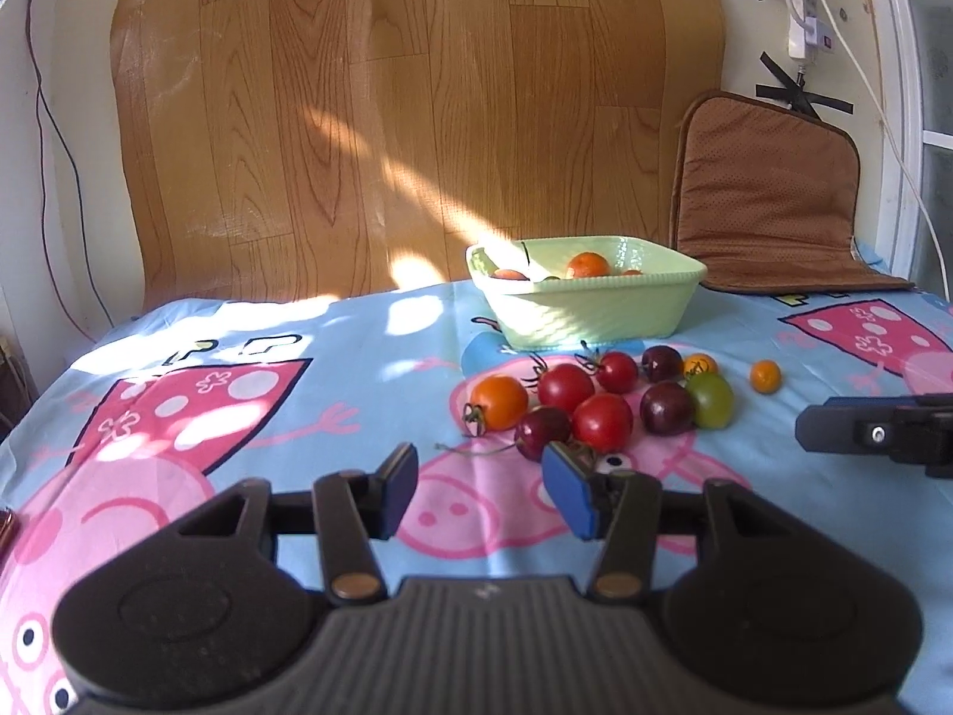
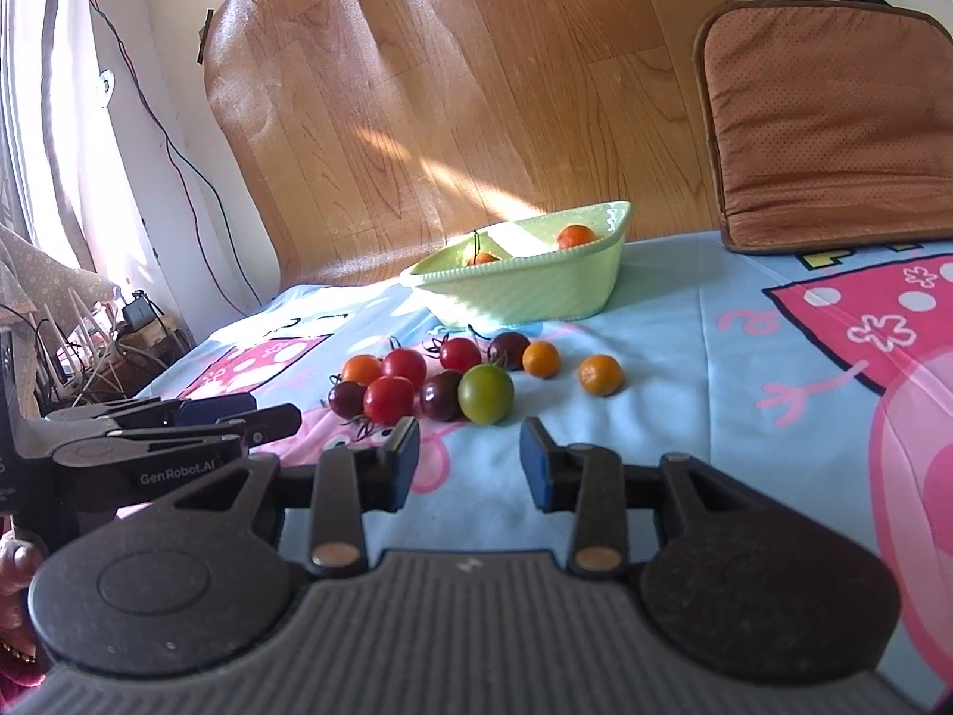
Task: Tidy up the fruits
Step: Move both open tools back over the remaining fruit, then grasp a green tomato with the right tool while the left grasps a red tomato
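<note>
Here, setting: a pale green ribbed square bowl (image 1: 586, 304) is sitting on a bench under a light blue cartoon-pig cloth (image 1: 357, 369), with a brown padded cushion (image 1: 768, 196) leaning against the wall behind.
Fruit already sorted: an orange round fruit (image 1: 588, 265) and at least one more are lying inside the bowl.
Fruit waiting: a cluster of small round fruits is lying on the cloth just in front of the bowl, among them a big orange tomato-like fruit (image 1: 499, 400), a glossy red round fruit (image 1: 603, 422), a dark purple stemmed fruit (image 1: 542, 432) and a green round fruit (image 2: 485, 394); a small orange fruit (image 2: 601, 374) is lying apart on the right.
Left gripper (image 1: 479, 491): its jaws are standing partly open and holding nothing, just short of the dark purple fruit.
Right gripper (image 2: 470, 468): its jaws are likewise standing partly open and empty, lined up near the green fruit.
Step in hand: each gripper is apparently approaching its own nearest fruit for a pick.
Doing it well: the person is probably best taking fruits from the cluster's edge, centring one fruit between the blue pads, closing gently since the skins look soft, and keeping the two grippers from crossing.
Risk: nudged neighbours are likely to roll across the cloth.
</note>
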A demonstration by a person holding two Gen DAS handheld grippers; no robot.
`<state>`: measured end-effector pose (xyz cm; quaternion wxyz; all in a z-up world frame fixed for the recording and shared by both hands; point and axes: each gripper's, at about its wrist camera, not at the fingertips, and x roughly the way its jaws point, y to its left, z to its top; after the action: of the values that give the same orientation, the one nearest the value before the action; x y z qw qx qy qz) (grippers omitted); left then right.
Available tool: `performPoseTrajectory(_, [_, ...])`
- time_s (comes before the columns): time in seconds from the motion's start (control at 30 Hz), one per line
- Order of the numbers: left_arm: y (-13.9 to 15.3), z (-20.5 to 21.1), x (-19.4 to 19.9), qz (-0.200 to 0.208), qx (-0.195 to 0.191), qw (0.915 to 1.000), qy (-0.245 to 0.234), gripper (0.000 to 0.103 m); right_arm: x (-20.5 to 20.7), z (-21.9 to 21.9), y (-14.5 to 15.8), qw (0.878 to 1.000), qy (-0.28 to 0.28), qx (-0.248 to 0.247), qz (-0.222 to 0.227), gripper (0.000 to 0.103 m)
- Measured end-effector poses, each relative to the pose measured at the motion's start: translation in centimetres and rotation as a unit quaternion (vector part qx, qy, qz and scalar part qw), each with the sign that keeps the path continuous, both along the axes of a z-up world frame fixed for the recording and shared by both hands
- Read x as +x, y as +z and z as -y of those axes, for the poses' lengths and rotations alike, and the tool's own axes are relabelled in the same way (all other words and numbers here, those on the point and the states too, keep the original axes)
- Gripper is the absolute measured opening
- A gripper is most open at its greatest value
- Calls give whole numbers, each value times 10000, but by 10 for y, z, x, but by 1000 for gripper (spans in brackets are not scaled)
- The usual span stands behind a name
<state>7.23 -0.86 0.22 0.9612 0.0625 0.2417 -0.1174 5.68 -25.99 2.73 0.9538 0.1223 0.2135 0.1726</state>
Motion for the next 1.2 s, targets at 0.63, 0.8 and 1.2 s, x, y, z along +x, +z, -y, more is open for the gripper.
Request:
performPoseTrajectory(0.63, [-7,-3,18,-554,118,9973,464,47,3,-3,0,9999,41,-90,-103,41])
performPoseTrajectory(0.8, [-7,-4,18,-577,88,9972,467,48,3,-3,0,9998,31,-130,-123,41])
performPoseTrajectory(1.2, [-6,-13,20,-623,-257,9972,336,48,0,-20,3,9981,102,-596,-73,41])
